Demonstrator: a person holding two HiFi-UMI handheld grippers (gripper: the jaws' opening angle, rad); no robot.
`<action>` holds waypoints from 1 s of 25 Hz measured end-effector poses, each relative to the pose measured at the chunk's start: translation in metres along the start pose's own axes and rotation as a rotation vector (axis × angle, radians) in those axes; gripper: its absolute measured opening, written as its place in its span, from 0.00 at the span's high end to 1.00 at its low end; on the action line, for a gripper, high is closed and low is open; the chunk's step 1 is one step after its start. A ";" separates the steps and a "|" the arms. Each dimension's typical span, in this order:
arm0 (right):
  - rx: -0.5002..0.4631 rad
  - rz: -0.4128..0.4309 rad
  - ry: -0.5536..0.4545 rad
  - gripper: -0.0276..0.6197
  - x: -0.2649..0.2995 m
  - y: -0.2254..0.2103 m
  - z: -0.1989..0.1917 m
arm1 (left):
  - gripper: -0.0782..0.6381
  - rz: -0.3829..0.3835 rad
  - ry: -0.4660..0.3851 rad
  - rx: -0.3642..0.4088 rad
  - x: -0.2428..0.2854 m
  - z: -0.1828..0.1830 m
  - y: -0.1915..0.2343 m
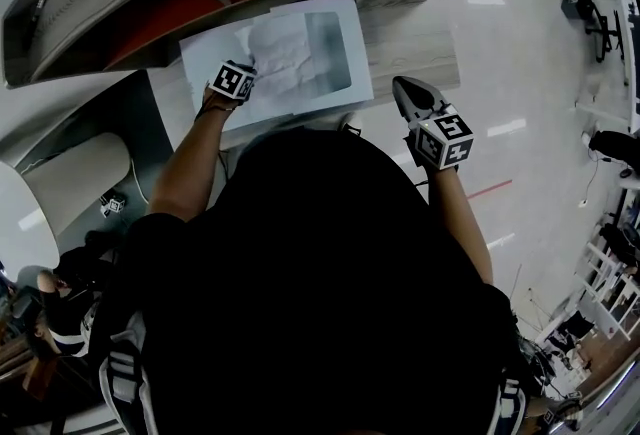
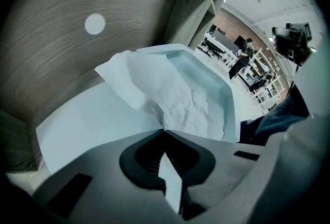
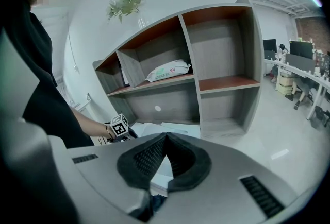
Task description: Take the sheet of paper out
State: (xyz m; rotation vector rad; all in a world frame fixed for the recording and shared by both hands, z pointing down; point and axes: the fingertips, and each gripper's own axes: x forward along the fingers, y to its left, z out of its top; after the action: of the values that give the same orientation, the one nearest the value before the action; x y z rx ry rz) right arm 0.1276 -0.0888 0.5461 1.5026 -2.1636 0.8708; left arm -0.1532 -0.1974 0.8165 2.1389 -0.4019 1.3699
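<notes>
Clamped in the closed left claw (image 2: 164,131): near edge of the crumpled sheet of paper (image 2: 178,97), the rest spread over a white window envelope (image 2: 87,125) on the grey base of the shelf unit (image 3: 221,53). Well apart to the right, right claw (image 3: 165,136) shut on nothing. Up on a shelf, a pack of wipes (image 3: 167,70)

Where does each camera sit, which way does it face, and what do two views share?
Left gripper view: on the left gripper, looking down along its shut jaws at the crumpled sheet of paper they grip; dark clothing shows at right.
Right gripper view: on the right gripper, shut and empty, facing the shelf unit; torso and left forearm show.
Head view: on the head, facing steeply down at the sheet; torso, forearms, both grippers show.
Shared: head and right gripper views both show the packet on the shelf.
</notes>
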 end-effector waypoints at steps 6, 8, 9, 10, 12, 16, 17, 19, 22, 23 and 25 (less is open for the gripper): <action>-0.017 0.026 -0.009 0.94 0.007 0.009 0.005 | 0.87 0.026 -0.012 -0.022 -0.014 -0.010 0.006; -0.023 0.035 -0.010 0.94 0.010 0.012 0.005 | 0.87 0.033 -0.016 -0.027 -0.018 -0.013 0.008; -0.026 0.039 -0.011 0.94 0.011 0.014 0.006 | 0.87 0.036 -0.019 -0.029 -0.020 -0.015 0.009; -0.030 0.042 -0.011 0.94 0.013 0.016 0.007 | 0.87 0.039 -0.021 -0.031 -0.022 -0.017 0.010; -0.039 0.050 -0.013 0.94 0.016 0.018 0.009 | 0.87 0.049 -0.022 -0.033 -0.026 -0.022 0.012; -0.052 0.069 -0.024 0.94 0.022 0.025 0.015 | 0.87 0.065 -0.028 -0.037 -0.034 -0.031 0.018; -0.055 0.073 -0.024 0.94 0.023 0.027 0.015 | 0.87 0.068 -0.032 -0.041 -0.037 -0.034 0.018; -0.061 0.080 -0.023 0.94 0.025 0.031 0.017 | 0.87 0.075 -0.037 -0.050 -0.042 -0.038 0.020; -0.069 0.090 -0.023 0.94 0.028 0.035 0.018 | 0.87 0.085 -0.044 -0.063 -0.048 -0.044 0.023; -0.072 0.094 -0.023 0.94 0.030 0.036 0.019 | 0.87 0.088 -0.047 -0.067 -0.051 -0.045 0.024; -0.081 0.102 -0.020 0.94 0.033 0.038 0.019 | 0.87 0.093 -0.058 -0.074 -0.056 -0.048 0.026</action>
State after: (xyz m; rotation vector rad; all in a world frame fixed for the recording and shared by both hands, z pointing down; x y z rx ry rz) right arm 0.0812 -0.1155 0.5415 1.3785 -2.2784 0.7940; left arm -0.2258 -0.1918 0.7891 2.1266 -0.5725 1.3252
